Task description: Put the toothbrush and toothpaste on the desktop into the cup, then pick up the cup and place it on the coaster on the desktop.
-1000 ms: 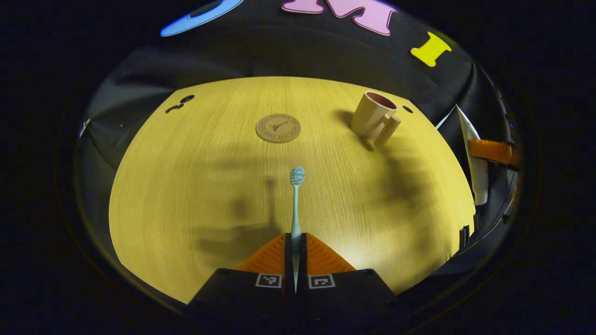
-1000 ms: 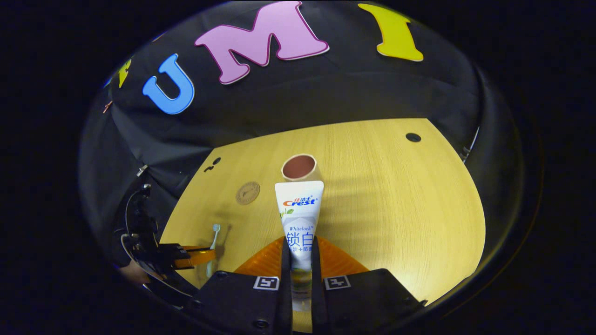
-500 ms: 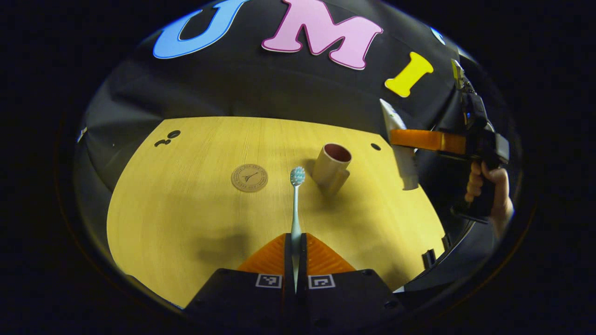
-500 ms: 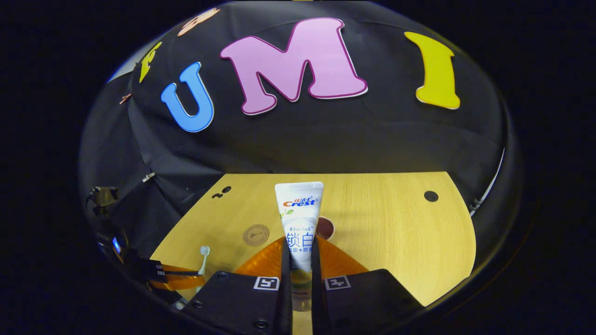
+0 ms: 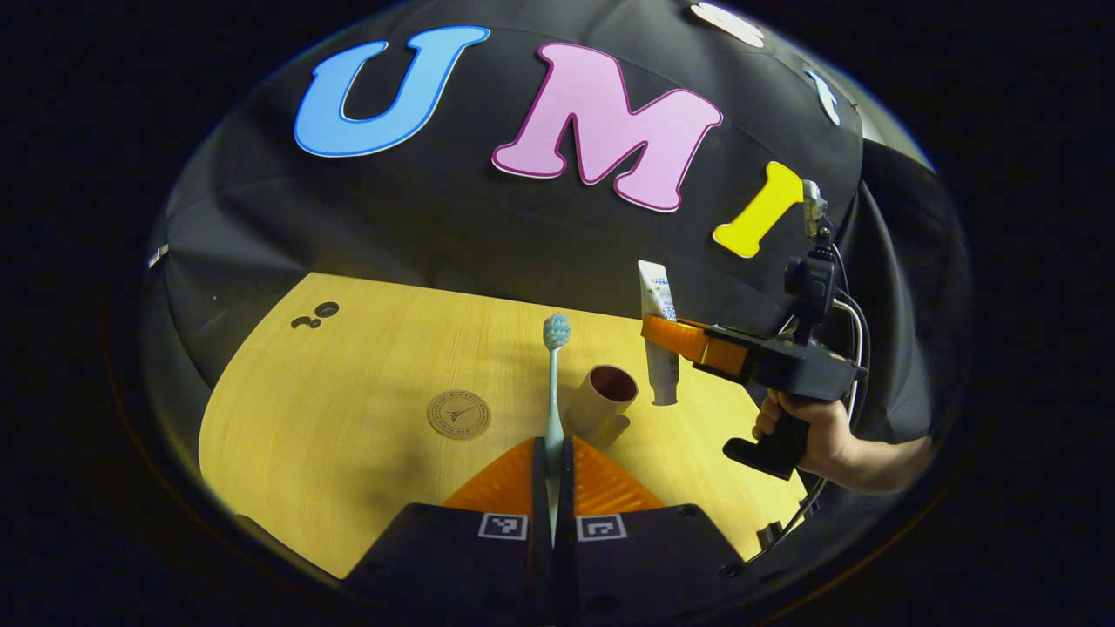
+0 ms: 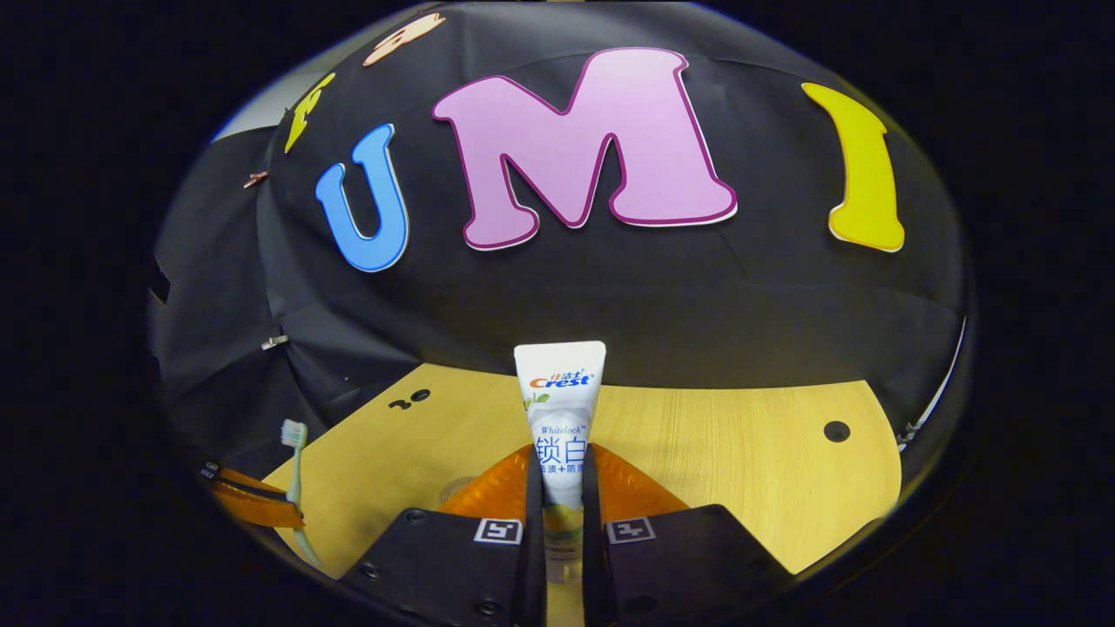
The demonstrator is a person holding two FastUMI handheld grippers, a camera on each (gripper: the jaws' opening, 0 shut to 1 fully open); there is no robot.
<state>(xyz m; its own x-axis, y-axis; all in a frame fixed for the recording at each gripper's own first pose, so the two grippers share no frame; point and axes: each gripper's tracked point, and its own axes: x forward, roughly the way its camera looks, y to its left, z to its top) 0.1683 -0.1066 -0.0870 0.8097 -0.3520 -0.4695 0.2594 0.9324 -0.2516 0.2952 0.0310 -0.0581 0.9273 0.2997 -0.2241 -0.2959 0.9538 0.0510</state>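
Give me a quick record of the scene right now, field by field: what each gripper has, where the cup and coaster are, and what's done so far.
left gripper: shut on the toothbrush, bristles pointing up
right gripper: shut on the toothpaste, tube upright, held above the desktop
cup: standing on the desktop, nothing seen inside, just below and left of the toothpaste's lower end in the left gripper view
coaster: bare, left of the cup
hand: holding the right gripper's handle
progress: both items lifted, neither in the cup yet

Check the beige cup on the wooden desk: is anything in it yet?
Empty as far as its mouth shows: the beige cup stands upright, while the toothbrush and toothpaste tube are each clamped in a gripper above the desk.
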